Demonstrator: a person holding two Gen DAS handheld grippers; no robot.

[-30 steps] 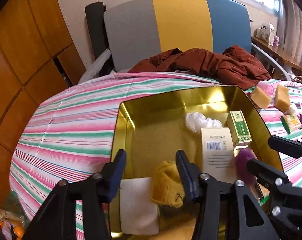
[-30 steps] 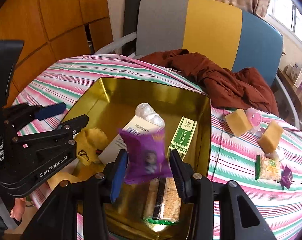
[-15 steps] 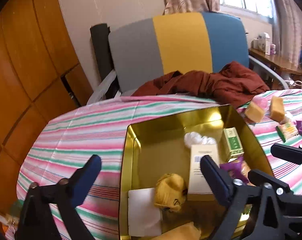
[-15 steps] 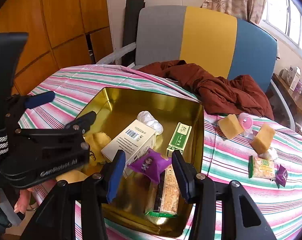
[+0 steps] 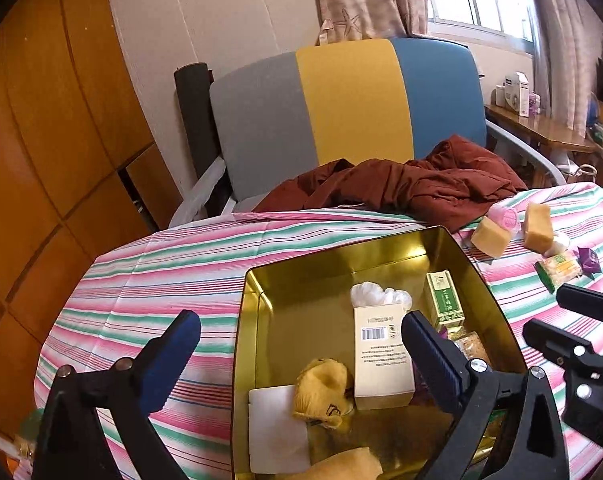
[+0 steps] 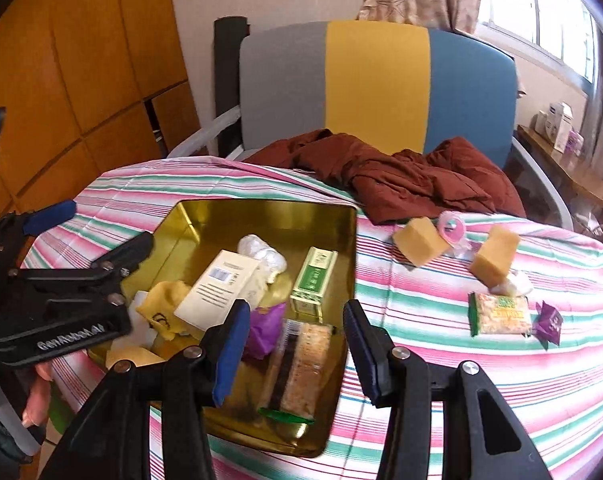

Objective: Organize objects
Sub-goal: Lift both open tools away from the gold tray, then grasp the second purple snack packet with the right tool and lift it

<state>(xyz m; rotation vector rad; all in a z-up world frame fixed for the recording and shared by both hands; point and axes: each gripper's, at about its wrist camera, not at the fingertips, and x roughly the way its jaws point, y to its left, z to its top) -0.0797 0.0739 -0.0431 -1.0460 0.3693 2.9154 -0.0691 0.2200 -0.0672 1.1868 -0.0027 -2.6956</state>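
Note:
A gold tin tray (image 5: pixel 321 280) (image 6: pixel 341 248) on the striped table holds a cream box (image 5: pixel 381 356) (image 6: pixel 221 288), a green box (image 5: pixel 443 300) (image 6: pixel 313 280), a white wad (image 6: pixel 261 252), a yellow cloth (image 5: pixel 321 392), a cracker pack (image 6: pixel 301 364) and a purple packet (image 6: pixel 265 328). My left gripper (image 5: pixel 301 336) is open and empty above the tray's near left. My right gripper (image 6: pixel 293 332) is open and empty above the purple packet. On the table to the right lie two yellow sponges (image 6: pixel 419 240) (image 6: pixel 495 256), a pink roll (image 6: pixel 453 228), a snack bar (image 6: pixel 499 314) and a second purple packet (image 6: pixel 549 322).
A dark red jacket (image 6: pixel 401 176) lies across the table's far edge against a grey, yellow and blue chair (image 6: pixel 377 88). Wooden cabinets (image 6: pixel 81 60) stand on the left. A side desk with boxes (image 5: pixel 533 120) is at the far right.
My right gripper opened and let the purple packet drop into the tray, then drew back. My left gripper opened wide and pulled back and up from the tray.

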